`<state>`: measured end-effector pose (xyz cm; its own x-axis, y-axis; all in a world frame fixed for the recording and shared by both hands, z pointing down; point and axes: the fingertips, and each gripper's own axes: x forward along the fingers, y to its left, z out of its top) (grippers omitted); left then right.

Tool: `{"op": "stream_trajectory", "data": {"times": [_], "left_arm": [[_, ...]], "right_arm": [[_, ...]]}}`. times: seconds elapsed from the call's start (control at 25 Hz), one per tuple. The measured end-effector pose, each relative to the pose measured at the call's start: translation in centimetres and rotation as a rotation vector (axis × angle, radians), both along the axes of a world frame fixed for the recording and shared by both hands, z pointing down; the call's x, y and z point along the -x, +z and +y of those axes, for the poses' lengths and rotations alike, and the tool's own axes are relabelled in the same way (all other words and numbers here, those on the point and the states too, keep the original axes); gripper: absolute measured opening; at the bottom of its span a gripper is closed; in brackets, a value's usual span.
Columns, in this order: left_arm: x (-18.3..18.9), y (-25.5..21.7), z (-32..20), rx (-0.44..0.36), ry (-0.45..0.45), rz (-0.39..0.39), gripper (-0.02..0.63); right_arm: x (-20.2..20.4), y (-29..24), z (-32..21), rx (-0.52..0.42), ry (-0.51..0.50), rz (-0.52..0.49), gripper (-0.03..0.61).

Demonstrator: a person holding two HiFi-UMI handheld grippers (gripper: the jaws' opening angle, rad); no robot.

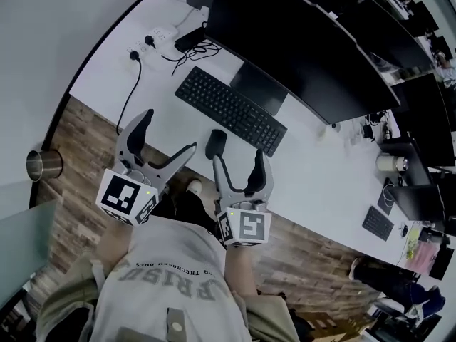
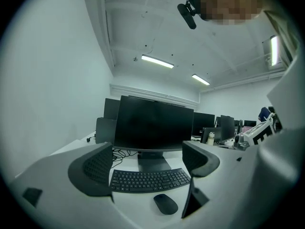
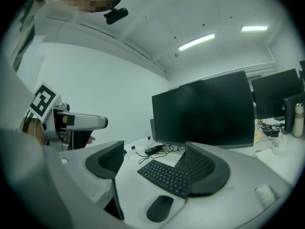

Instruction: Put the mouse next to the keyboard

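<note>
Head view has both of my tongs held above the near edge of the bench (image 1: 313,180), each released and wide apart with nothing between the jaws: the left tongs (image 1: 169,134) off to the side, the right tongs (image 1: 239,159) just on my side of the mouse (image 1: 216,144). The mouse lies flat on the bench in front of the keyboard (image 1: 231,110), near its long front edge but not touching it. I take the step in hand to be the reach and grasp with the right tongs. To do it well, I would come down with the jaws astride the narrow width, low on the sides, and close gently, since the shell looks smooth and shallow and could squirt out. Its long axis runs from me toward the keyboard, roughly across the keyboard's length; I cannot tell which end is its nose.
</note>
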<state>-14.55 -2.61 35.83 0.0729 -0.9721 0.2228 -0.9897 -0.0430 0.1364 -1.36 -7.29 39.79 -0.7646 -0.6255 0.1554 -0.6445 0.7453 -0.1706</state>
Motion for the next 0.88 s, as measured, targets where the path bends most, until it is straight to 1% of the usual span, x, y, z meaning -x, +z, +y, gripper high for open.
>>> {"op": "stream_trajectory", "data": {"times": [0.08, 0.24, 0.36, 0.52, 0.76, 0.88], "left_arm": [[0.4, 0.4, -0.5, 0.020, -0.013, -0.005, 0.437], [2.1, 1.5, -0.7, 0.066, -0.039, 0.000, 0.437], [3.4, 2.7, -1.4, 0.101, -0.024, 0.007, 0.437], [4.6, 4.0, -3.3, 0.134, 0.036, 0.015, 0.437], [5.2, 5.9, -5.3, 0.168, 0.165, 0.035, 0.437], [5.5, 6.9, -6.1, 0.178, 0.219, 0.048, 0.437]], "right_arm": [[0.6, 1.6, -0.8, 0.037, -0.010, 0.009, 0.393], [2.1, 5.4, -1.7, 0.117, -0.018, 0.064, 0.393], [3.2, 8.5, -2.4, 0.170, 0.004, 0.114, 0.393], [4.2, 12.8, -3.1, 0.240, 0.055, 0.193, 0.393], [4.7, 18.9, -3.0, 0.353, 0.157, 0.295, 0.393], [4.9, 21.1, -2.7, 0.379, 0.191, 0.350, 0.393]]}}
